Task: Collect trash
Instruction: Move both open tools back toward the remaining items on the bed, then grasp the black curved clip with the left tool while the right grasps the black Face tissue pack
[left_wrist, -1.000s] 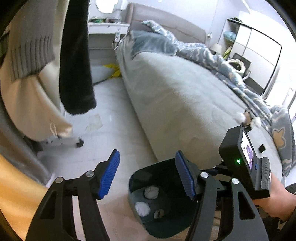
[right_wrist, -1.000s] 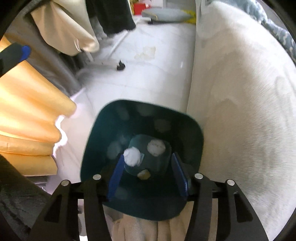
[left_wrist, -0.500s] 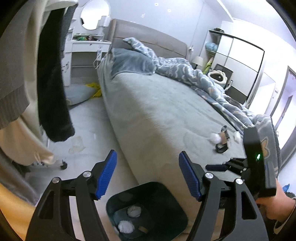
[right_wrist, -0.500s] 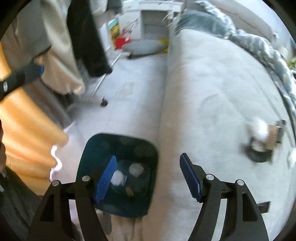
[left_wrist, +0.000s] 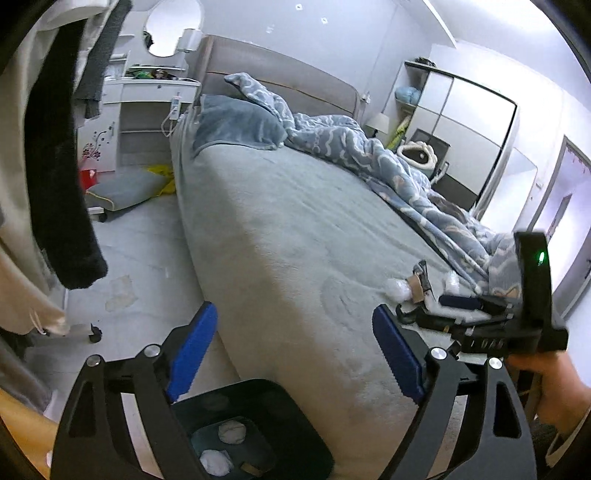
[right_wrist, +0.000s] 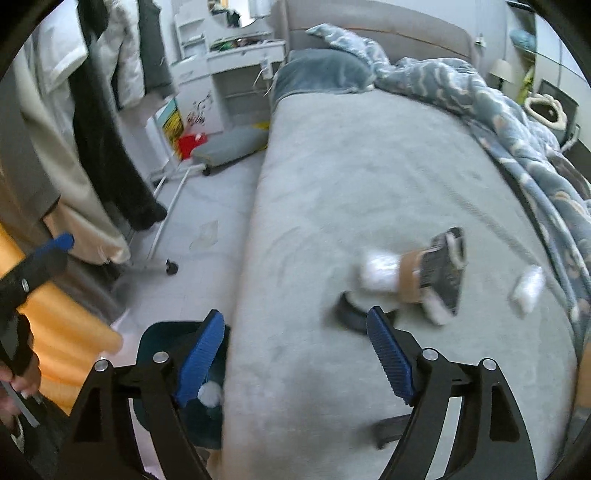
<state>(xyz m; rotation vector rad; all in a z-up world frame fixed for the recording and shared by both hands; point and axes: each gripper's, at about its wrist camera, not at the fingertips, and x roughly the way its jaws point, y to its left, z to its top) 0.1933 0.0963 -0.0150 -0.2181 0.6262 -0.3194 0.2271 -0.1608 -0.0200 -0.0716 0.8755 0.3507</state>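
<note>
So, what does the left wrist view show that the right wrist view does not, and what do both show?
Only the left wrist view shows the bottom of the dark bin, with two white paper balls and a brown scrap, and the wardrobe with the doorway.

Only the right wrist view shows a second white wad lying apart on the bed, toward the blue quilt.

Both show the grey bed, the trash cluster on it, the bin beside the bed, hanging clothes, and an open, empty hand-held gripper.

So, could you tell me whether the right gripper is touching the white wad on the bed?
Apart. The right wrist view shows the open right gripper short of the wad, with bare bed between.
</note>
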